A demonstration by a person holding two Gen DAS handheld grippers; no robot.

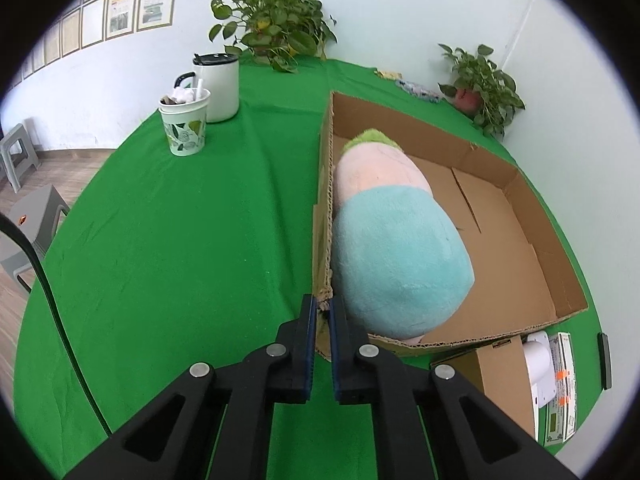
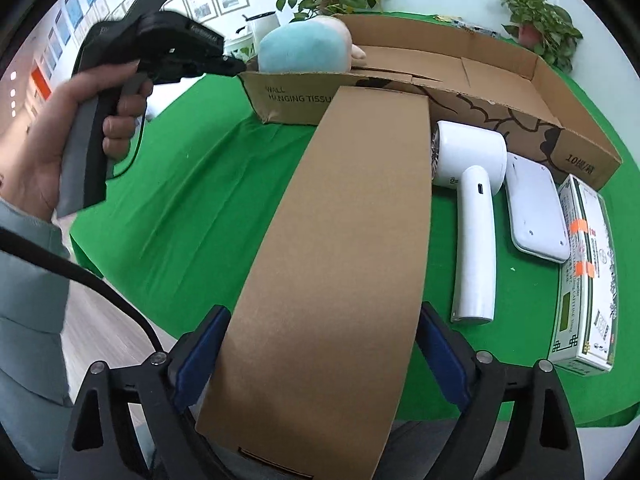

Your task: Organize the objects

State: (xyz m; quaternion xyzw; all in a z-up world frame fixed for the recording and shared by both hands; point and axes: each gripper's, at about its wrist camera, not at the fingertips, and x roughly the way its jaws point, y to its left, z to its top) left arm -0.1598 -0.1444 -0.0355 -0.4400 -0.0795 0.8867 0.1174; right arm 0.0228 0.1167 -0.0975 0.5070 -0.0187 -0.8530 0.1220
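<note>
An open cardboard box (image 1: 516, 184) lies on the green table, also in the right wrist view (image 2: 500, 92). A plush toy (image 1: 396, 240), blue, pink and green, lies in its left end, seen too in the right wrist view (image 2: 304, 50). My left gripper (image 1: 322, 308) is shut on the box's near left corner; it shows in the right wrist view (image 2: 236, 66). My right gripper (image 2: 324, 344) is shut on a long brown carton (image 2: 340, 240) and holds it over the table, pointing at the box.
A white hair dryer (image 2: 472, 200), a white flat device (image 2: 536, 208) and a green-and-white medicine box (image 2: 584, 276) lie right of the carton. A patterned cup (image 1: 185, 124), a white mug (image 1: 218, 86) and potted plants (image 1: 276, 24) stand at the back.
</note>
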